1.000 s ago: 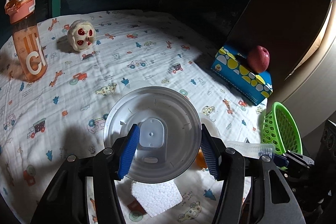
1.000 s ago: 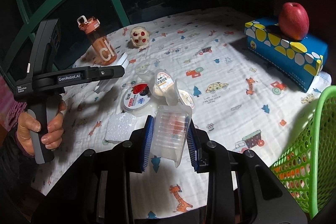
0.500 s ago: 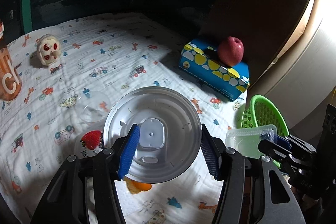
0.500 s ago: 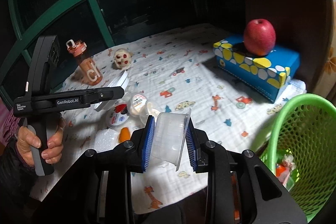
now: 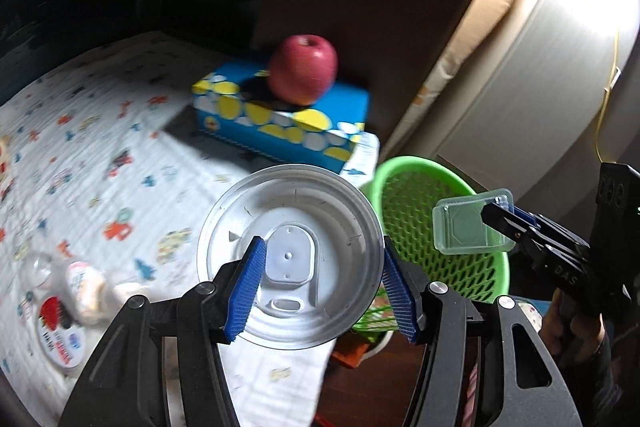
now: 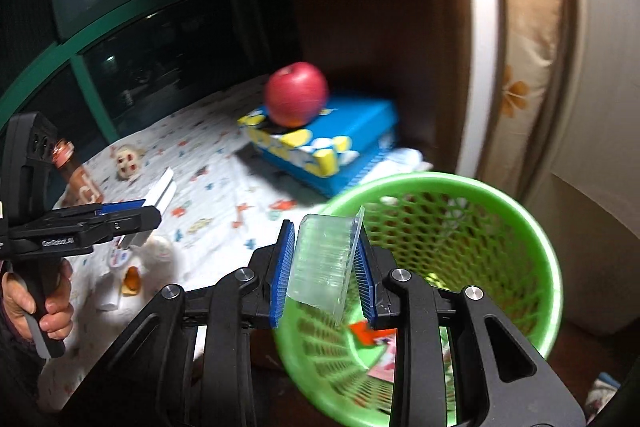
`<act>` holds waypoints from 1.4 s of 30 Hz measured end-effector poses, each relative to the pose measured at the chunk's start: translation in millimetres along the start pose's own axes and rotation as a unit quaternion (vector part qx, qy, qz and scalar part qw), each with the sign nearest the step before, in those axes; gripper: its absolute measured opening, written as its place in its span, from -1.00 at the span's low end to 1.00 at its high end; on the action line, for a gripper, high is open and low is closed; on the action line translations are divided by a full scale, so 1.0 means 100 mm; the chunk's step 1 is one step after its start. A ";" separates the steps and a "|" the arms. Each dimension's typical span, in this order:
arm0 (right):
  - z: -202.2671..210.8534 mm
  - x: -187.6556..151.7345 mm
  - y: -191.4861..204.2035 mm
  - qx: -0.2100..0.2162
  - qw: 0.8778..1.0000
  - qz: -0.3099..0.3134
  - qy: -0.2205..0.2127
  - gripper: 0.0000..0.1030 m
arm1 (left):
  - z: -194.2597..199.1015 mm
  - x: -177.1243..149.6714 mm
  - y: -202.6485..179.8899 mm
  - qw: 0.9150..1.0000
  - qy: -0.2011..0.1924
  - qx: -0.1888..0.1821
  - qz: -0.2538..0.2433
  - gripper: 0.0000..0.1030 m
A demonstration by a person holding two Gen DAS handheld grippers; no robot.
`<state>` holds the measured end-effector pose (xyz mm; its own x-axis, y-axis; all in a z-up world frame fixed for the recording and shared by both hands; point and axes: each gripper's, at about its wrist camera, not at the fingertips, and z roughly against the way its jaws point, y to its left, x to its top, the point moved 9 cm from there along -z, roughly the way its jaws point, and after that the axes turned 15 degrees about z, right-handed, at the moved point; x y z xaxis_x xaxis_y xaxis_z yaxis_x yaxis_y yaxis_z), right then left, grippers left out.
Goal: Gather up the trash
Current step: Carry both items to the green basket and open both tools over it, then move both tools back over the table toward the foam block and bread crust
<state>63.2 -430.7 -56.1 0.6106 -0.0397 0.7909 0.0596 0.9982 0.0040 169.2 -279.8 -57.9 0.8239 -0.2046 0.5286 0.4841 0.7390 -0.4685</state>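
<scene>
Carrying trash toward the green basket [image 6: 516,211] at lower right, we pinch a round lid [image 5: 290,255] in the left gripper [image 5: 320,291] and a clear tray [image 6: 326,263] in the right gripper [image 6: 322,273], ready to drop.

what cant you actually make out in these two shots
- Basket contents, right wrist view: blurred scraps, partly behind the clear plastic tray and right gripper.
- Print on the strawberry lid, left wrist view: blurred, too small.
- Table edge under the round plastic lid, left wrist view: hidden by the lid and left gripper.
- Orange bottle, right wrist view: mostly behind the left gripper's body.
</scene>
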 end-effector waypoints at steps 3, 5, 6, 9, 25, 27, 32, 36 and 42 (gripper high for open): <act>0.03 -0.16 -0.28 -0.014 1.000 -0.023 0.012 -0.40 | -0.18 -0.05 -0.31 1.000 0.014 -0.013 -0.021 0.08; 0.05 -0.27 -0.41 -0.015 0.999 -0.033 0.020 -0.40 | -0.30 -0.09 -0.50 0.999 0.024 -0.018 -0.034 0.08; 0.06 -0.31 -0.46 -0.019 0.999 -0.036 0.023 -0.39 | -0.35 -0.12 -0.58 0.999 0.030 -0.022 -0.039 0.08; 0.09 -0.44 -0.59 -0.026 0.998 -0.046 0.030 -0.14 | -0.54 -0.22 -0.81 0.997 0.049 -0.030 -0.051 0.08; 0.39 -0.63 -0.76 -0.037 0.996 -0.075 0.013 0.11 | -0.85 -0.71 -1.18 0.991 0.099 -0.050 -0.070 0.30; 0.39 -0.62 -0.68 -0.031 0.997 -0.070 0.011 0.15 | -0.73 -0.71 -1.06 0.993 0.088 -0.041 -0.062 0.30; 0.38 -0.55 -0.40 -0.011 0.998 -0.055 0.001 0.29 | -0.44 -0.68 -0.56 0.998 0.054 0.014 -0.039 0.30; 0.31 -0.48 -0.12 0.014 0.999 -0.039 0.001 0.29 | -0.16 -0.67 -0.04 0.998 0.027 0.061 0.000 0.30; 0.18 -0.35 0.32 0.049 0.999 -0.013 0.002 0.30 | 0.22 -0.66 0.79 0.986 -0.016 0.156 0.057 0.30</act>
<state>29.1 -396.1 -72.8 0.6135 -0.0654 0.7870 -0.0025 0.9964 0.0848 146.2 -194.0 -114.2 0.8556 -0.0910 0.5096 0.2700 0.9184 -0.2893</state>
